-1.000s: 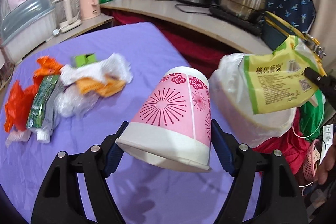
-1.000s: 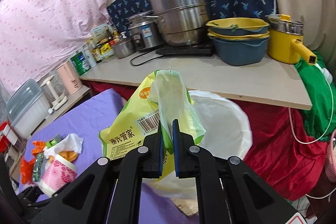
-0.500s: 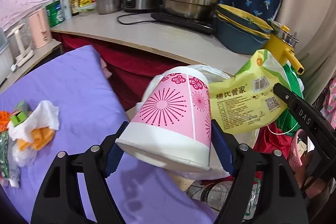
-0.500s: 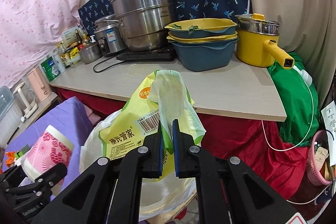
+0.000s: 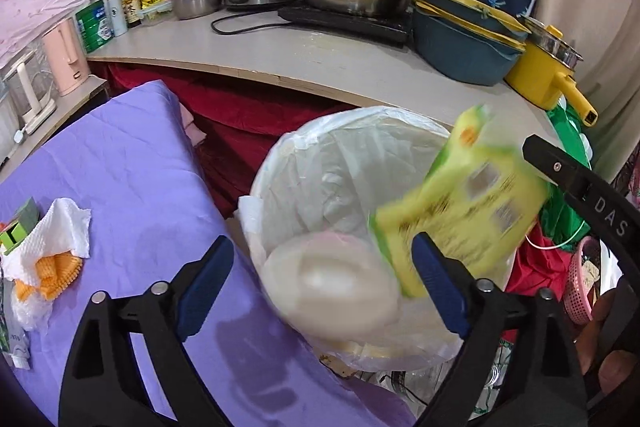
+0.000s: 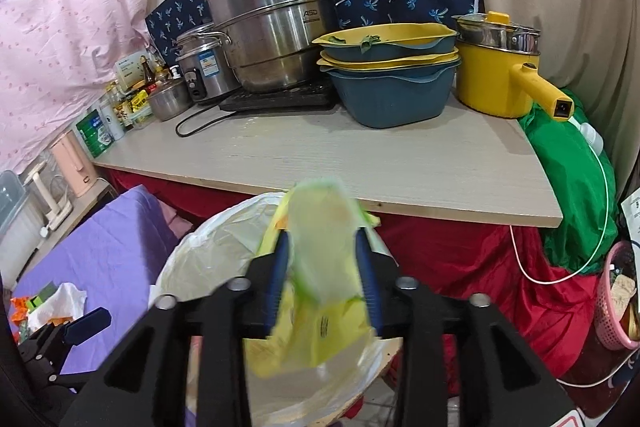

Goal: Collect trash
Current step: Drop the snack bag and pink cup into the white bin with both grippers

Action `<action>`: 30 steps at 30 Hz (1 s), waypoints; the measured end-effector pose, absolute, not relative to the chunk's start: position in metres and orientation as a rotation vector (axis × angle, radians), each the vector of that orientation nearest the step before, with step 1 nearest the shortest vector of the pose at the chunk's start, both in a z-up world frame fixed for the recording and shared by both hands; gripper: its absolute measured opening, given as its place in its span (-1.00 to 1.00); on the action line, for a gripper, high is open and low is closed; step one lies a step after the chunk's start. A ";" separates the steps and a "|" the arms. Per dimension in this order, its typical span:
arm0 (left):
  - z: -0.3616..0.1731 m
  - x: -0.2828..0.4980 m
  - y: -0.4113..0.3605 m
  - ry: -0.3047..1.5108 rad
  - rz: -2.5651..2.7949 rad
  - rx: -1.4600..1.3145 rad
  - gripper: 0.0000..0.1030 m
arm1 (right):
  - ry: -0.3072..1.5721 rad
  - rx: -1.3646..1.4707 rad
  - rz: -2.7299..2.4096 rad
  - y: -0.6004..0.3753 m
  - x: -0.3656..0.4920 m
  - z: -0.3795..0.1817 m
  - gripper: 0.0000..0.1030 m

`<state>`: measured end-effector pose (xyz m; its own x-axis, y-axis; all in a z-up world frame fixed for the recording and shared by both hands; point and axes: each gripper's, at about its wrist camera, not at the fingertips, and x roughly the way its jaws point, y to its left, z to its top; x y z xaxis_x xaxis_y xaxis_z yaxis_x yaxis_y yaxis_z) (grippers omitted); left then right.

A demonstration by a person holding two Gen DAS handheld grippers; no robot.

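My left gripper (image 5: 322, 275) is open above the white-lined trash bin (image 5: 320, 163). The pink paper cup (image 5: 334, 293) is blurred, free of the pads and falling into the bin. My right gripper (image 6: 322, 281) is open too; the yellow-green snack bag (image 6: 316, 311) is blurred and dropping between its fingers toward the bin (image 6: 216, 247). The bag also shows in the left wrist view (image 5: 460, 207). More trash lies on the purple table (image 5: 132, 167): a white tissue with orange scraps (image 5: 52, 247) and a green box (image 5: 16, 231).
A wooden counter (image 6: 360, 163) behind the bin holds a steel steamer pot (image 6: 268, 15), blue and yellow basins (image 6: 392, 75) and a yellow pot (image 6: 500, 75). Red cloth hangs under it. A green bag (image 6: 572, 179) and pink basket (image 6: 616, 303) sit at the right.
Both grippers have opened. The pink cup has left the left gripper and the snack bag has left the right gripper; both are falling into the bin.
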<state>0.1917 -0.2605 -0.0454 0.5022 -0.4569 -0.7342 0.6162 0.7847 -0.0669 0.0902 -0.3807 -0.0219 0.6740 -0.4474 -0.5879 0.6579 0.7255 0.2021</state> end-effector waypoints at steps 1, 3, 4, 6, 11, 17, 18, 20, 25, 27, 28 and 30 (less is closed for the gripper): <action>-0.044 0.193 -0.258 0.817 -0.649 0.211 0.68 | 0.531 0.420 -0.640 -0.379 0.091 -0.020 -0.20; -0.041 0.195 -0.254 0.812 -0.637 0.205 0.70 | 0.525 0.413 -0.634 -0.375 0.092 -0.017 -0.19; -0.040 0.196 -0.251 0.806 -0.627 0.204 0.70 | 0.520 0.411 -0.632 -0.373 0.092 -0.015 -0.15; -0.036 0.196 -0.246 0.796 -0.618 0.198 0.70 | 0.510 0.403 -0.626 -0.369 0.091 -0.011 -0.07; -0.024 0.195 -0.232 0.773 -0.591 0.185 0.70 | 0.492 0.391 -0.606 -0.355 0.087 0.000 0.06; -0.011 0.191 -0.211 0.748 -0.555 0.169 0.70 | 0.474 0.370 -0.569 -0.330 0.082 0.014 0.12; -0.009 0.190 -0.207 0.745 -0.547 0.166 0.71 | 0.472 0.368 -0.564 -0.326 0.082 0.016 0.13; -0.004 0.189 -0.196 0.737 -0.530 0.157 0.71 | 0.467 0.364 -0.550 -0.317 0.082 0.020 0.16; 0.002 0.188 -0.165 0.730 -0.475 0.139 0.71 | 0.468 0.348 -0.504 -0.291 0.085 0.027 0.16; 0.004 0.188 -0.151 0.728 -0.453 0.132 0.70 | 0.471 0.339 -0.482 -0.279 0.087 0.029 0.17; 0.005 0.187 -0.142 0.725 -0.438 0.127 0.71 | 0.474 0.333 -0.470 -0.273 0.089 0.030 0.17; 0.006 0.186 -0.124 0.721 -0.402 0.122 0.71 | 0.476 0.315 -0.450 -0.258 0.092 0.032 0.18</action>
<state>0.1864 -0.1243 0.0064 0.6788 -0.3157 -0.6630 0.3986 0.9167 -0.0284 0.0918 -0.2584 0.0316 0.7947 -0.3393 -0.5033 0.4829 0.8558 0.1855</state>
